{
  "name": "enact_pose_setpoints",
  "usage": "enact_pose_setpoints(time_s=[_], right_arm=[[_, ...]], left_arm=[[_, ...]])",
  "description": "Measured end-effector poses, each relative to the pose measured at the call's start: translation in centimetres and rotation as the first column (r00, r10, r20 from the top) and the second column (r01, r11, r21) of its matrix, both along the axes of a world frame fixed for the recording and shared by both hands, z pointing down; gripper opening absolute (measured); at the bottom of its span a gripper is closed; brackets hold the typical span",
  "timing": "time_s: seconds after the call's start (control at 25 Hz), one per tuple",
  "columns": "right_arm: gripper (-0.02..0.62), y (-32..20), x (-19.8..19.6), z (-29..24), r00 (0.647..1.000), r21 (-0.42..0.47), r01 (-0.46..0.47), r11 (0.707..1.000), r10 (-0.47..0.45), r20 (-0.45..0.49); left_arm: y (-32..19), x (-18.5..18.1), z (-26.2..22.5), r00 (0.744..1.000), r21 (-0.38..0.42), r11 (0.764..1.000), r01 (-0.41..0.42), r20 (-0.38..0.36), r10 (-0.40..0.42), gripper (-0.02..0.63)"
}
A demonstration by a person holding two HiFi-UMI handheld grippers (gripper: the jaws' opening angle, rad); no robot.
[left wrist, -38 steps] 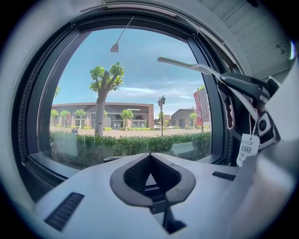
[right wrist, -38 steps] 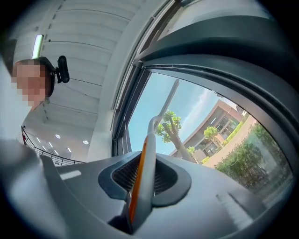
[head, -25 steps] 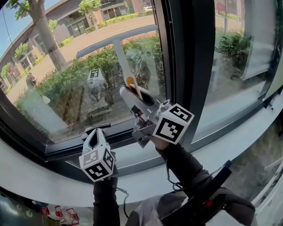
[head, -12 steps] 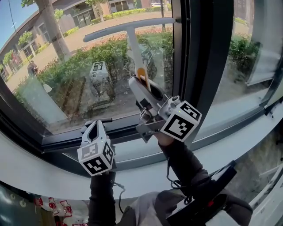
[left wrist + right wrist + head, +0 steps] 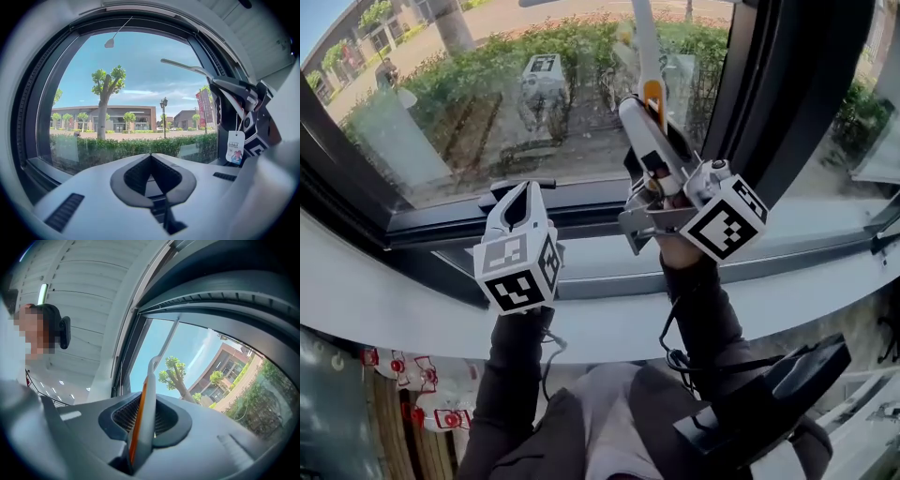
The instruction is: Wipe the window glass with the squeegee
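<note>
Orange-striped squeegee (image 5: pixel 643 56) up at the glass (image 5: pixel 478 112): who has it? asks the desk.

Right gripper (image 5: pixel 654 141), says the photographer. Its jaws are clamped on the lower handle, which stands up between them in the right gripper view (image 5: pixel 143 416) and runs up and away towards the pane. The blade is high on the right part of the pane, mostly off the top of the head view. The left gripper view catches the squeegee (image 5: pixel 187 66) as a thin bar near the dark post (image 5: pixel 787 94).

Desk: Is the rubber on the glass?

Photographer: Cannot tell from any view.

Desk: And the other hand?

Photographer: Left gripper (image 5: pixel 521 199) hovers low, just near of the bottom frame (image 5: pixel 581 214) and above the sill (image 5: pixel 609 323). Its fingers are together with nothing between them, as its own view shows (image 5: pixel 151 159).

Desk: What could spoil the wipe?

Photographer: Likely three things. The grip sits far down a long handle, so pressing the blade on the pane could twist or slide the handle in the jaws, leaving streaks. The blade's right end is close to the post, so drifting right could knock it and tip the squeegee. A stroke pulled straight down ends at the frame, beside the left gripper. If that one stays put, blade or handle could strike it.
</note>
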State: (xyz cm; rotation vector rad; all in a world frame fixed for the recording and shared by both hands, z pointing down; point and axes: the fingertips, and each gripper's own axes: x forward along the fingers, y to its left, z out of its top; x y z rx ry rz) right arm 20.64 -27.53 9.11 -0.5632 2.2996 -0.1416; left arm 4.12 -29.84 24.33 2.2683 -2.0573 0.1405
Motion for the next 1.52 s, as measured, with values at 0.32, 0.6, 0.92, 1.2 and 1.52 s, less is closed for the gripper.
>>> enact_pose_setpoints(time_s=[0.32, 0.6, 0.92, 1.2, 1.52], right_arm=[[0.057, 0.2, -0.5, 2.3, 1.0, -0.015, 0.014, 1.0, -0.015, -0.016], [0.057, 1.1, -0.9, 6.4, 0.999, -0.059, 0.032, 0.998, -0.032, -0.003], [0.057, 0.5, -0.9, 7.7, 1.0, -0.115, 0.027, 0.993, -0.029, -0.012], [0.057, 0.9, -0.6, 11.4, 0.999, -0.162, 0.026, 0.986, -0.029, -0.019], [0.057, 0.4, -0.7, 13.3, 1.0, -0.21, 0.024, 0.977, -0.028, -0.014]], left_arm=[[0.0, 0.9, 1.0, 1.0, -0.021, 1.0, -0.018, 0.008, 0.019, 0.002], [0.5, 1.8, 2.8, 0.999, -0.02, 0.999, -0.039, 0.018, 0.039, 0.002], [-0.3, 2.6, 2.2, 0.998, -0.039, 0.998, -0.058, 0.017, 0.058, 0.002], [-0.2, 3.3, 3.4, 0.998, -0.049, 0.997, -0.067, 0.019, 0.068, 0.002], [-0.8, 3.5, 3.1, 0.997, -0.057, 0.996, -0.075, 0.018, 0.076, 0.002]])
